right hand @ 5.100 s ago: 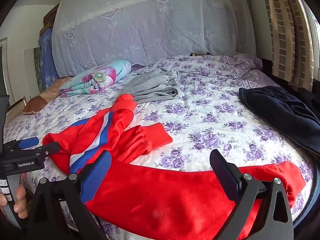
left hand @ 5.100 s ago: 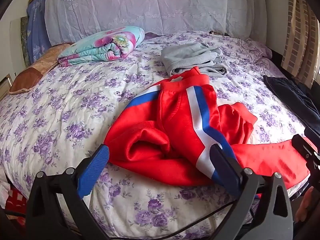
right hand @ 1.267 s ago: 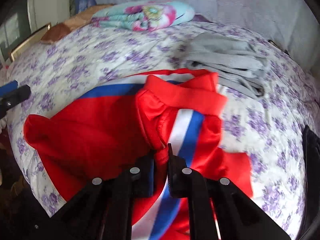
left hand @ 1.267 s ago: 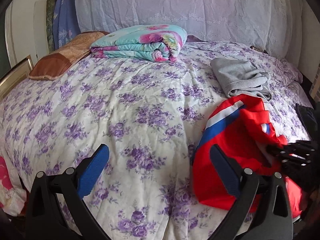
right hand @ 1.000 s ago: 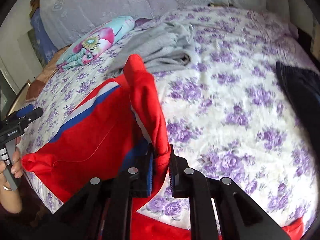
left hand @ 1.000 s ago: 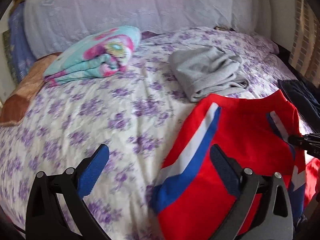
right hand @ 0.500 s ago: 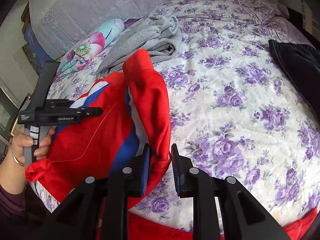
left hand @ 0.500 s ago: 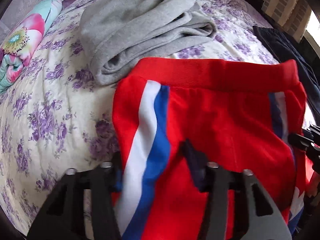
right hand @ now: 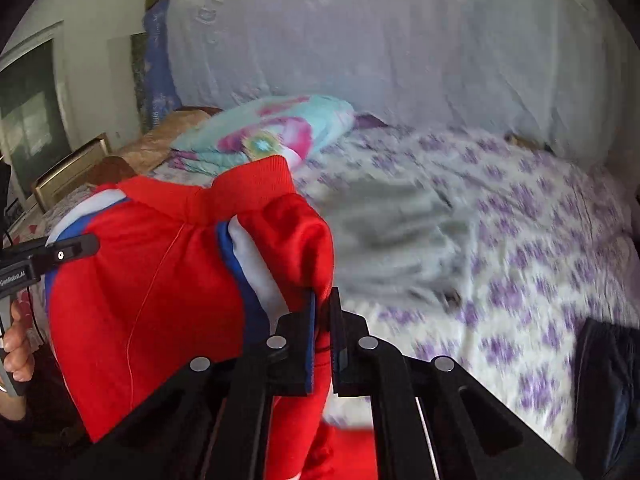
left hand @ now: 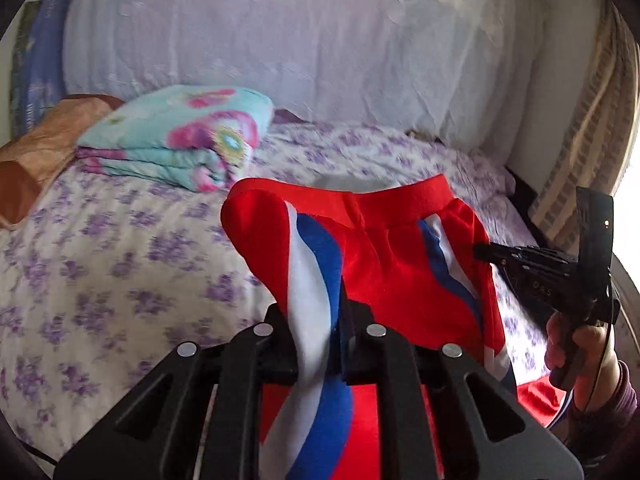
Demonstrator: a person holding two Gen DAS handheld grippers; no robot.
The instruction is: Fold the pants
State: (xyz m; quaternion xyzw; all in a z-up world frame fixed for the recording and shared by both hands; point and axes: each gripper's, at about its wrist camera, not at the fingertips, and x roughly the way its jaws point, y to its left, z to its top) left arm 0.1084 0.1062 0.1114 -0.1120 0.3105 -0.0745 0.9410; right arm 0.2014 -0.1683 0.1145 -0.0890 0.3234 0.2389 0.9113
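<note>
We've got the red track pants [left hand: 384, 264] pinched at both waistband corners, left gripper [left hand: 320, 340] & right gripper [right hand: 322, 336] both clamped tight, waistband stretched L-to-R between them, legs hanging over the bed [left hand: 120, 256].

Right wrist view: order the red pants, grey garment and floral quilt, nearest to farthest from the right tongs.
1. Red pants: clamped in the right tongs, hanging left.
2. Grey garment: on the bed just beyond, slightly right.
3. Floral quilt: folded, far back left by the headboard.
</note>
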